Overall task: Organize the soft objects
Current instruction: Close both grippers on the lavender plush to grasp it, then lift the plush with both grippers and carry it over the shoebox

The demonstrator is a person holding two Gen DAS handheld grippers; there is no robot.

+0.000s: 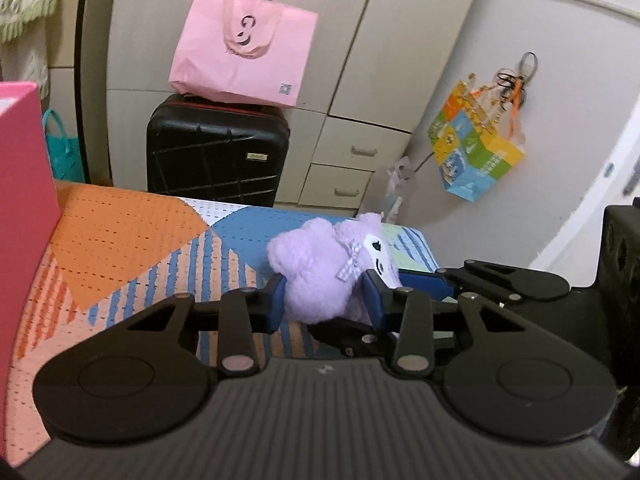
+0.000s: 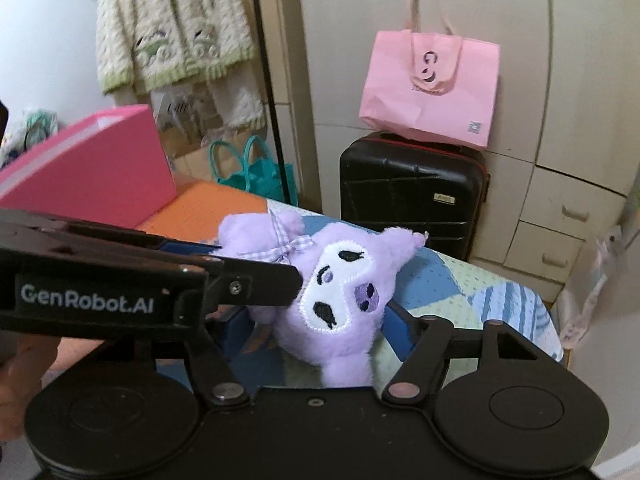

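Observation:
A purple plush toy (image 1: 320, 276) with a white face and a gingham bow is held above the patterned bedspread (image 1: 132, 248). My left gripper (image 1: 326, 296) is shut on the plush's body, blue pads pressed on both sides. In the right wrist view the plush (image 2: 336, 300) faces the camera between my right gripper (image 2: 316, 328) fingers, which sit against its sides. The left gripper (image 2: 256, 280) crosses in from the left and hides my right gripper's left pad. A pink box (image 2: 92, 172) stands at the left on the bed.
A black suitcase (image 1: 218, 148) with a pink paper bag (image 1: 244, 48) on top stands beyond the bed by the wardrobe. A teal bag (image 2: 256, 172) sits on the floor. A colourful bag (image 1: 472, 144) hangs on the wall. The bed's far edge is close behind the plush.

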